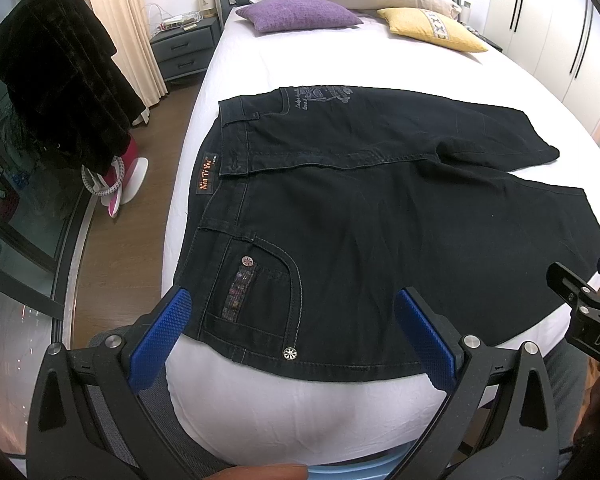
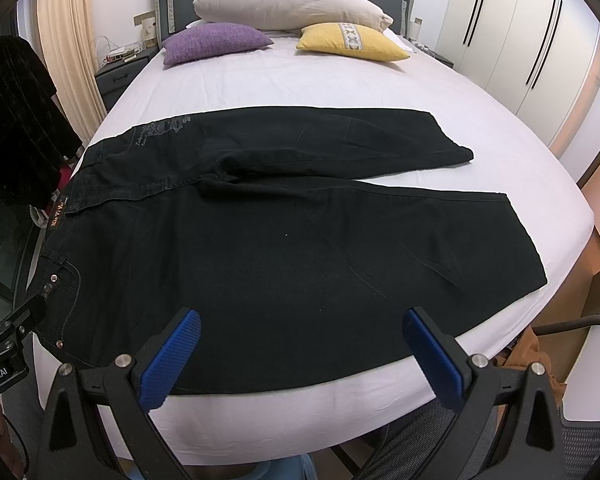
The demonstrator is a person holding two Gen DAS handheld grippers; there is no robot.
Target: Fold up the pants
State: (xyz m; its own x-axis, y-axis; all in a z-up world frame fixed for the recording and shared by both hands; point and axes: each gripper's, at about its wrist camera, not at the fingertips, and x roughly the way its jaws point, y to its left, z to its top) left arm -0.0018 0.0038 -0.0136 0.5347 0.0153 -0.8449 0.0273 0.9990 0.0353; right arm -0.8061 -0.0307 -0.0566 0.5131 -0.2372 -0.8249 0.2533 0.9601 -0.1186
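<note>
Black pants [image 2: 260,248] lie flat across the bed [image 2: 340,80], waistband at frame left, legs pointing right. Left gripper [image 1: 292,336] and right gripper [image 2: 300,352] hover over the near edge, fingers apart, holding nothing.

Bed [image 2: 300,80] with white sheet, grey padded headboard [image 2: 168,4]. Big cream pillow [image 2: 288,0], purple cushion [image 2: 216,42], yellow cushion [image 2: 350,42] at head. Grey nightstand [image 1: 182,46] left of bed, beige curtain [image 1: 116,20] beside it. White wardrobe [image 2: 520,40] along right wall. Wood floor [image 1: 148,152]. Black garment [image 1: 60,72] hanging far left.
</note>
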